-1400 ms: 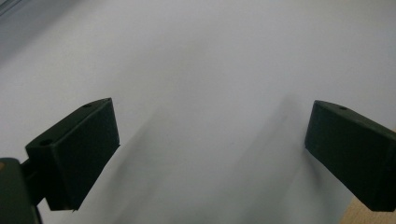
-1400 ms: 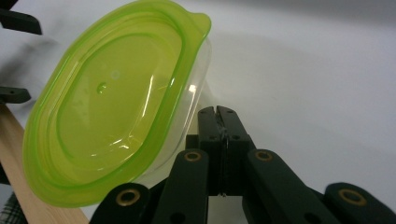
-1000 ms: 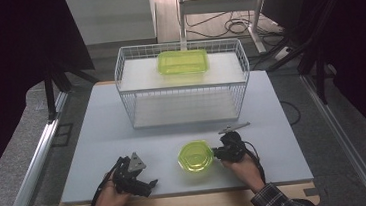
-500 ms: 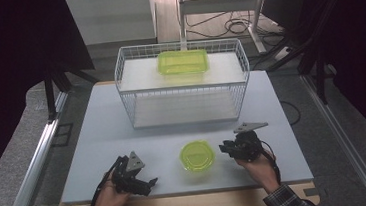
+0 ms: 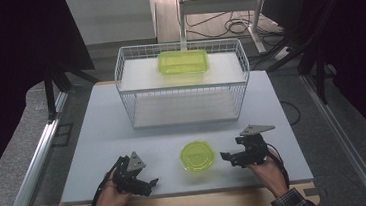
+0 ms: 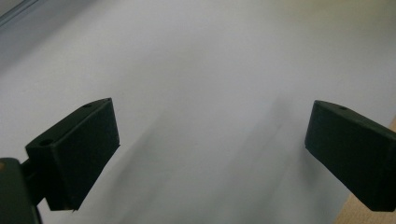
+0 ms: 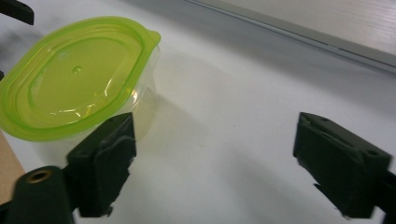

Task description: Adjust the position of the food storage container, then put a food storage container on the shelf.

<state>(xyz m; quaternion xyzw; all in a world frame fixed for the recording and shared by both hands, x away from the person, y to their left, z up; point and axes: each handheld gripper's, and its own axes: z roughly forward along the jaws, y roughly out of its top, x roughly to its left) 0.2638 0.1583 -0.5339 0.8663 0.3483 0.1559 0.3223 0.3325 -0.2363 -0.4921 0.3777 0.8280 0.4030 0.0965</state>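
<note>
The right gripper (image 5: pixel 230 155) has backed away from the round green-lidded container (image 5: pixel 197 155), its jaws just opening with nothing between them. The container sits on the desk (image 5: pixel 293 123). The left gripper (image 5: pixel 145 179) is open, empty. A careless return could knock the light container sideways.

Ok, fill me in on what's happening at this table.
A person holds a gripper in each hand. The right gripper has just been opening its jaws and sits beside the round green-lidded container, nothing between them. The left gripper rests open near the table's front edge. A rectangular green-lidded container sits on the wire basket.
</note>
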